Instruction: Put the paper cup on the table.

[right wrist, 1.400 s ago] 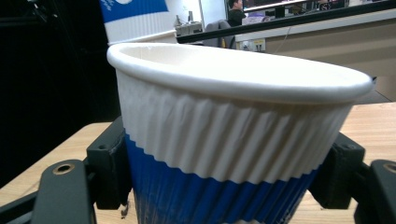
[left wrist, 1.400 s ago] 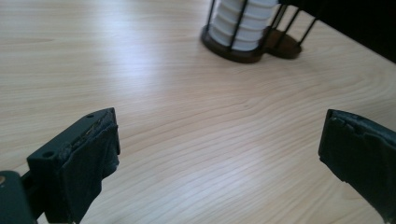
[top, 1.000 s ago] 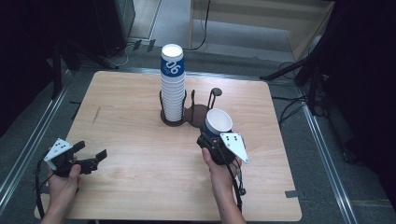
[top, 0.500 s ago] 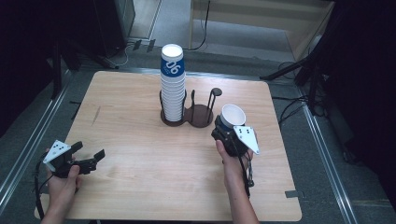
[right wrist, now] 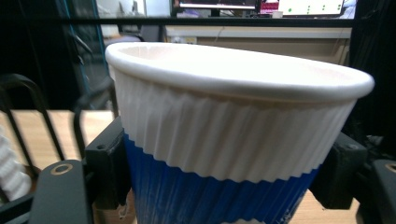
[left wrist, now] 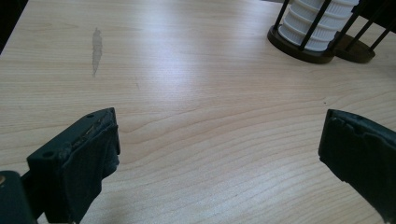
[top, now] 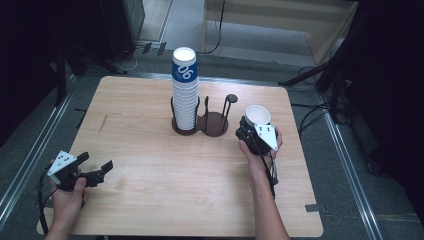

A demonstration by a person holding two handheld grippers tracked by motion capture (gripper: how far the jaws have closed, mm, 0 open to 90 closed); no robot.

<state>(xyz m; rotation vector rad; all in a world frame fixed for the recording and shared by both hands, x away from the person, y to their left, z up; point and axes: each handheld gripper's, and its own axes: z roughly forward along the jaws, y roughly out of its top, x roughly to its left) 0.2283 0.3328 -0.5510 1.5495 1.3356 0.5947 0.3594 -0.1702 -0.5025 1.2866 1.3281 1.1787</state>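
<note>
Black gripper (top: 255, 131) bodies – grey triangular top plates, dark trailing cables.

White "06" on the top stacked cup's (top: 184, 70) blue band.

Right tongs (top: 251, 126) grip paper cup (top: 258, 114) right of holder (top: 212, 123); left tongs (top: 95, 169) open, near table edge.

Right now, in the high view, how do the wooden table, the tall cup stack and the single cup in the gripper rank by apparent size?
1. Wooden table, by far the largest.
2. Cup stack.
3. Single cup, smallest, held in the right gripper.
</note>
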